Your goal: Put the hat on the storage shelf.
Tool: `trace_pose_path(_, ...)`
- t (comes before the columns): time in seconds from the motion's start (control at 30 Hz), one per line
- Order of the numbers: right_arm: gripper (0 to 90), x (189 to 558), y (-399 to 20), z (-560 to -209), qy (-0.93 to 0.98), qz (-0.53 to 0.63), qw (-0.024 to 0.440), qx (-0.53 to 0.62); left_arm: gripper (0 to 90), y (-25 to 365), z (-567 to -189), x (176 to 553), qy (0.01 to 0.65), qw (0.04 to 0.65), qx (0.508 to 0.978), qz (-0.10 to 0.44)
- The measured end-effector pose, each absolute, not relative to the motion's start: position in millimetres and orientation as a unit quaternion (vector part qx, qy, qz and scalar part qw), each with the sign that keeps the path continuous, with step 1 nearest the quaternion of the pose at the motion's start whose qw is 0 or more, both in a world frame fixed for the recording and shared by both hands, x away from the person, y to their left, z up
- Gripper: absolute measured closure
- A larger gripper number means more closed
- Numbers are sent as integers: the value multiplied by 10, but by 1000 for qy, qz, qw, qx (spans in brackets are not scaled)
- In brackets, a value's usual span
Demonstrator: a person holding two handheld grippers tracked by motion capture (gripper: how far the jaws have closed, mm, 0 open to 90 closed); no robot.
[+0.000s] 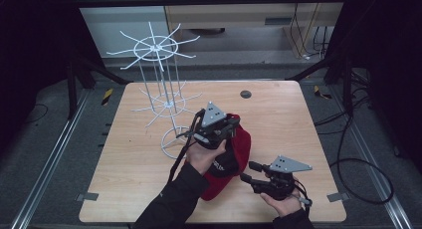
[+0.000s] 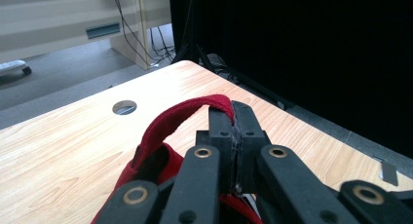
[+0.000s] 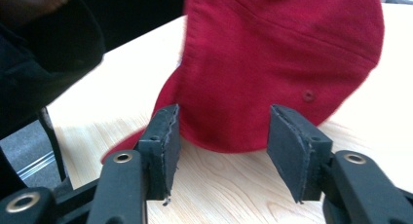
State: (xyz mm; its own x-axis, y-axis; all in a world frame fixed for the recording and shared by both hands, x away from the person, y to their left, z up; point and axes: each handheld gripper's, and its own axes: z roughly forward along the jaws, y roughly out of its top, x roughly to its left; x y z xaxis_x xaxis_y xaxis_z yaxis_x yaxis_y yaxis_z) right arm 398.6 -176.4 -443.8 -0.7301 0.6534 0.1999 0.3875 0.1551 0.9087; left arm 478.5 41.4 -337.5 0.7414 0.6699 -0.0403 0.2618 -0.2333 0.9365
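The left claw (image 2: 234, 136) is clamped on the back strap of the red cap (image 1: 234, 154), lifting it a little off the desk (image 1: 278, 119). The right claw (image 3: 221, 151) is apart, holding nothing. Hanging the cap on the white rack (image 1: 159, 89) is not done yet.

A: Room?
B: Grey carpet floor (image 1: 45, 139), black curtains (image 1: 30, 35) on both sides, dim edges, table lit from above.
A: Furniture?
B: Light wood table (image 1: 278, 114) with a round grommet hole (image 1: 245, 94). Beige cabinet (image 1: 239, 10) at the back wall, loose black cables (image 1: 358, 154) on the right floor.
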Motion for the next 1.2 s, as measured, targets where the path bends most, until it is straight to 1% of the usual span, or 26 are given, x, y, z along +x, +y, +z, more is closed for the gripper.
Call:
trace_pose_path(0.17,457,4009,-1678,-4444,750,557,108,339,885,367,-3366,4770,303,543,762,182)
trace_pose_path(0.27,592,4066,-1616,-4497,758,547,97,341,885,309,-3329,4718,289,548,764,180)
trace_pose_path(0.3,621,4074,-1603,-4495,761,543,103,341,886,291,-3313,4699,285,549,765,178)
trace_pose_path(0.37,731,4071,-1599,-4471,764,537,115,340,886,252,-3275,4659,276,553,766,176)
trace_pose_path(0.4,731,4066,-1607,-4455,762,535,123,344,886,234,-3256,4638,271,556,766,175)
trace_pose_path(0.43,793,4061,-1626,-4440,761,532,131,347,885,218,-3236,4618,266,559,766,173)
trace_pose_path(0.47,793,4061,-1626,-4440,761,532,131,347,885,203,-3218,4599,261,563,765,172)
trace_pose_path(0.57,829,4047,-1715,-4402,750,526,161,368,886,160,-3161,4535,247,571,765,167)
trace_pose_path(0.63,838,4037,-1787,-4375,741,519,193,380,885,137,-3133,4493,238,575,765,166)
trace_pose_path(0.7,842,4010,-1857,-4333,734,501,241,390,885,134,-3128,4461,233,578,765,166)
trace_pose_path(0.83,844,3975,-1947,-4281,733,466,304,391,885,212,-3202,4436,232,574,768,163)
trace_pose_path(0.97,845,3962,-1948,-4269,747,442,327,373,885,360,-3343,4409,243,571,769,154)
trace_pose_path(1.2,846,3930,-1854,-4238,764,433,338,338,885,635,-3503,4313,258,563,772,142)
